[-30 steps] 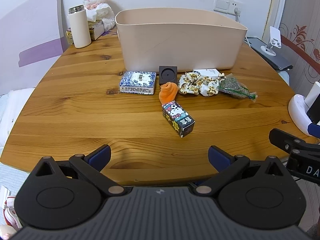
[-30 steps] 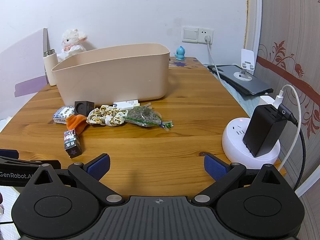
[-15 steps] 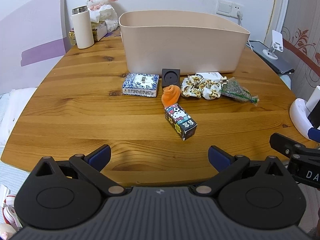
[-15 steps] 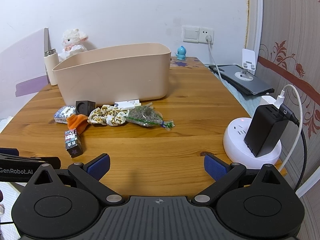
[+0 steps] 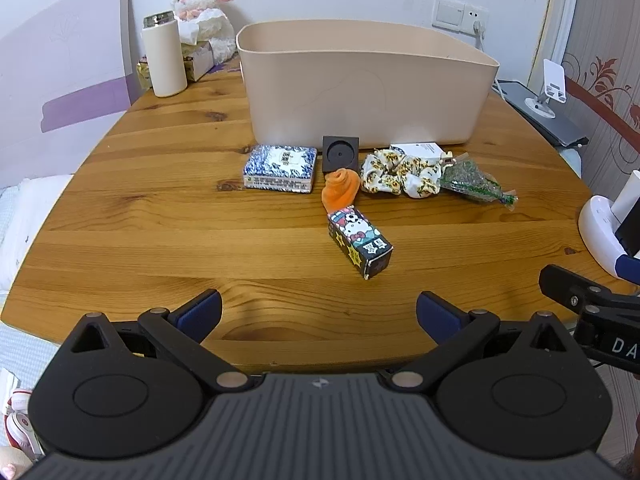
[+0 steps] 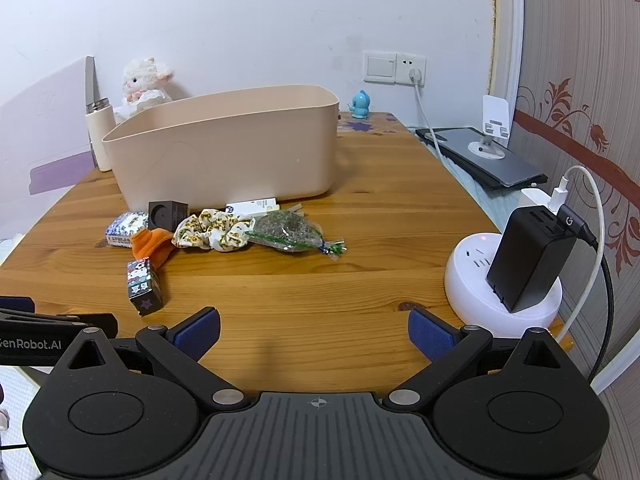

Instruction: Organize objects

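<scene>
A beige bin (image 5: 360,88) (image 6: 224,148) stands on the wooden table (image 5: 160,216). In front of it lie a blue-white box (image 5: 280,168), a black cube (image 5: 340,154), an orange cloth (image 5: 340,188), a cartoon carton (image 5: 360,244) (image 6: 143,286), a floral scrunchie (image 5: 400,174) (image 6: 214,230), a white box (image 5: 418,148) and a green packet (image 5: 472,180) (image 6: 288,232). My left gripper (image 5: 319,312) is open and empty at the table's near edge. My right gripper (image 6: 314,330) is open and empty, to its right.
A cream flask (image 5: 164,56) and plush lamb (image 5: 200,12) stand at the back left. A white power hub with a black charger (image 6: 516,268) sits at the right edge. A laptop with a phone stand (image 6: 484,156) lies beyond the table's right side.
Both grippers have edged slightly forward and upward toward the table; the objects sit a little lower in the views. Nothing was grasped or moved.
</scene>
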`<action>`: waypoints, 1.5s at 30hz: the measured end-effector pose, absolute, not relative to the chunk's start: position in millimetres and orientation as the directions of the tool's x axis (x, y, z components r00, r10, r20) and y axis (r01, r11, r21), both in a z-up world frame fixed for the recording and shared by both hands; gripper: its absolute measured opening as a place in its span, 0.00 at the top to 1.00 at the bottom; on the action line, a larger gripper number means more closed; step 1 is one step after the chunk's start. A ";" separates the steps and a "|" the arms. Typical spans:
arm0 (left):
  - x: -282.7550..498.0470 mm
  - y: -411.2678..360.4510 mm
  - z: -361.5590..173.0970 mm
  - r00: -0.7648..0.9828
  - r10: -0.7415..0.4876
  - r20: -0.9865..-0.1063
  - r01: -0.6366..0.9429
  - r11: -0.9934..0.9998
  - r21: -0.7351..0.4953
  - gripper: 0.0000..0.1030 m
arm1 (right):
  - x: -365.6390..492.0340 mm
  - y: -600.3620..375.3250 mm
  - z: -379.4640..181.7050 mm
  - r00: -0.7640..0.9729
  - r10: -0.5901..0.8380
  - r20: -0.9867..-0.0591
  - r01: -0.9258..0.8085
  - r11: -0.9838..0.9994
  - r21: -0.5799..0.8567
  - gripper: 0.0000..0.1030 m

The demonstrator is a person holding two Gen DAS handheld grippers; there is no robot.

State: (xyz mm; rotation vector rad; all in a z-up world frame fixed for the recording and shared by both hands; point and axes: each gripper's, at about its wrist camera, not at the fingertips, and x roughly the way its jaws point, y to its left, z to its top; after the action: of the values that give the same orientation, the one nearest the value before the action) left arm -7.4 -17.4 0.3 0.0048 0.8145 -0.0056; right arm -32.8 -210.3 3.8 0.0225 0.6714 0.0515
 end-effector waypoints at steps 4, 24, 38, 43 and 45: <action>-7.5 -16.7 1.6 0.688 -0.005 -0.726 0.004 1.000 -0.003 0.00 | -32.4 -210.4 3.6 0.781 0.055 -0.622 -0.041 0.998 0.037 0.01; -3.5 -20.0 2.5 0.679 -0.013 -0.734 0.014 1.000 -0.005 0.00 | -29.5 -214.3 3.1 0.782 0.049 -0.622 -0.034 0.999 0.037 0.01; 8.2 -20.4 -1.1 0.667 -0.007 -0.745 0.002 1.000 -0.008 0.00 | -17.2 -216.5 4.4 0.780 0.057 -0.624 -0.041 0.998 0.041 0.01; 12.8 -21.5 -1.0 0.664 -0.005 -0.747 0.000 1.000 -0.007 0.00 | -12.1 -219.0 2.7 0.778 0.056 -0.626 -0.039 0.998 0.041 0.01; 14.3 -22.4 -1.6 0.662 -0.005 -0.750 0.000 1.000 -0.006 0.00 | -10.7 -219.8 1.9 0.778 0.055 -0.626 -0.038 0.998 0.041 0.01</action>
State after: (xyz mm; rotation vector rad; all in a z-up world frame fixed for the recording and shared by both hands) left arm 14.3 -22.4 -1.6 -0.0054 0.8473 -0.0027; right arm -10.7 -219.8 1.9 0.0265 0.6783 0.0499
